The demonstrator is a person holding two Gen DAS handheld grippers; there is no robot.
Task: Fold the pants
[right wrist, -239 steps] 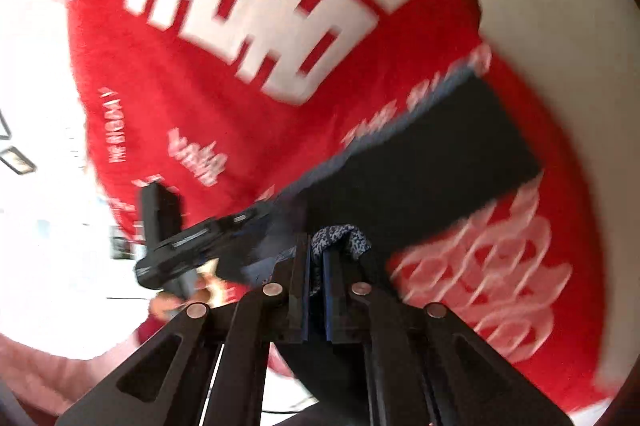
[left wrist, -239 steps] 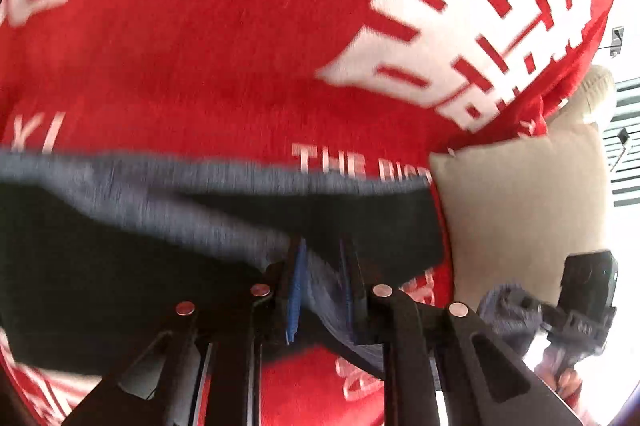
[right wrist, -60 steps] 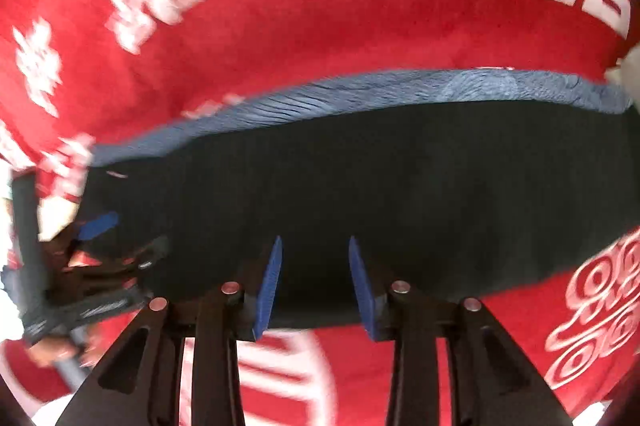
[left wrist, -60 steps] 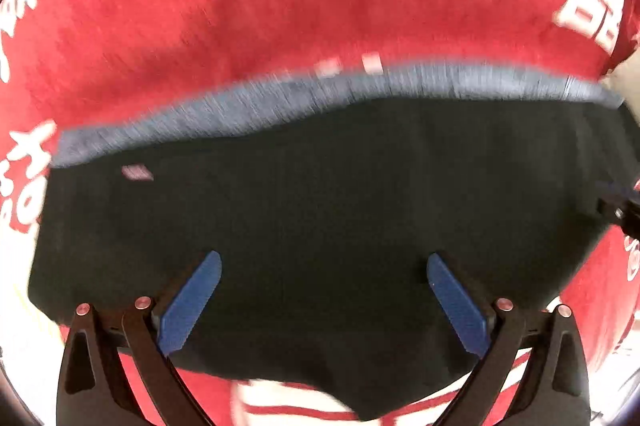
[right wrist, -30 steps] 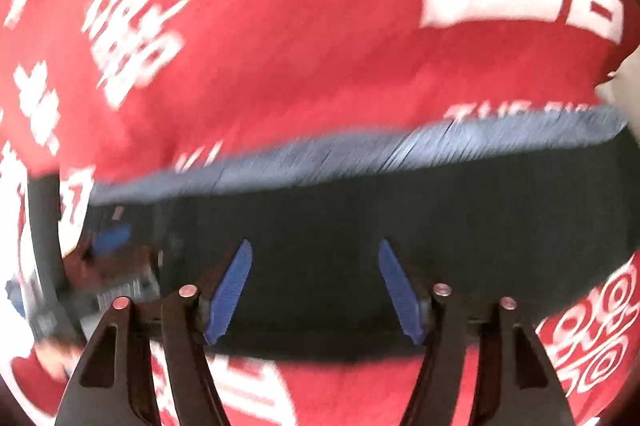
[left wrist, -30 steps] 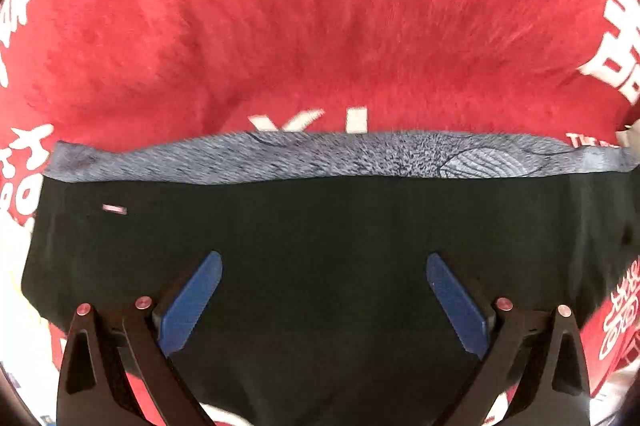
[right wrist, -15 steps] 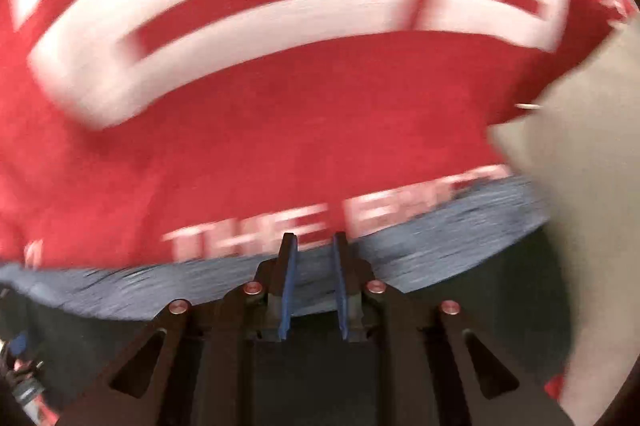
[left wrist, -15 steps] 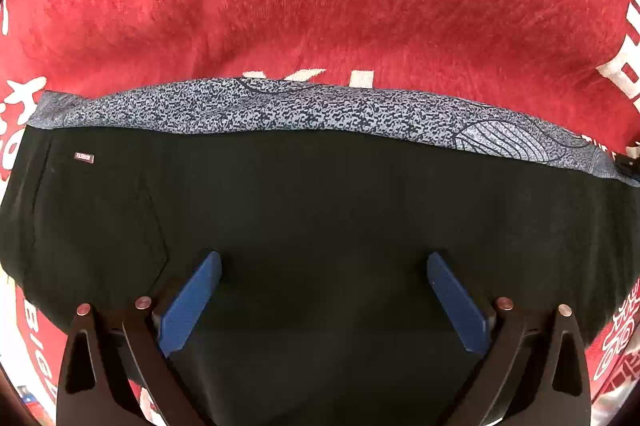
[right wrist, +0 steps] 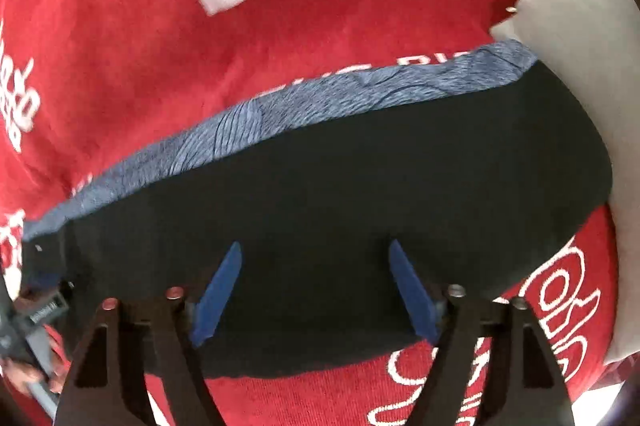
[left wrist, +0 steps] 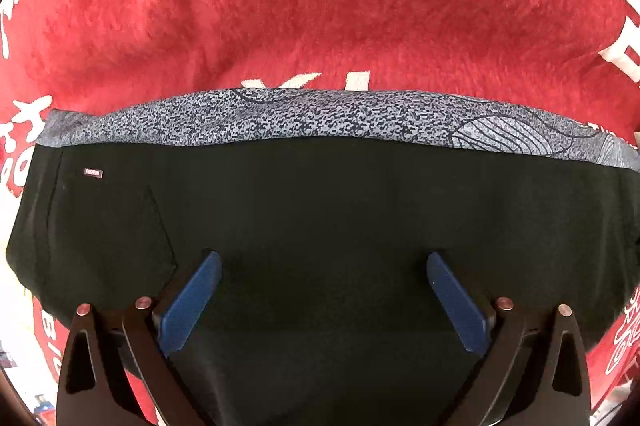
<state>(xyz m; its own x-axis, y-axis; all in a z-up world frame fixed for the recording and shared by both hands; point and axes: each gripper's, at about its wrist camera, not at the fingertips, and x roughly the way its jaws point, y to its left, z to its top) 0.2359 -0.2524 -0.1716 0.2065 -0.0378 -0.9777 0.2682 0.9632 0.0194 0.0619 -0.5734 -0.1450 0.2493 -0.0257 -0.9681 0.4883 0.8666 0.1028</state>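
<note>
The pants (left wrist: 320,218) lie flat as a dark folded slab on the red blanket (left wrist: 320,6), with a grey patterned band (left wrist: 320,118) running along their far edge. At the far left of that slab there is a small label (left wrist: 93,173) near the band and a stitched pocket outline beneath it. The left gripper (left wrist: 324,290) hangs over the middle of the cloth with its blue fingers (left wrist: 190,302) spread wide and nothing between them, just as half a second ago; from its view the pants have hardly shifted since then. The bigger change is on the right. Half a second ago the right gripper (right wrist: 316,290) had its fingers nearly together out by the patterned band, and the picture was smeared with motion. Now its fingers (right wrist: 218,294) stand well apart over the dark cloth nearer the close edge, holding nothing, and the view takes in almost the whole slab. In that view the left gripper's body shows at the far left edge, and a pale cushion (right wrist: 580,26) sits at the right end of the pants, touching them.
</note>
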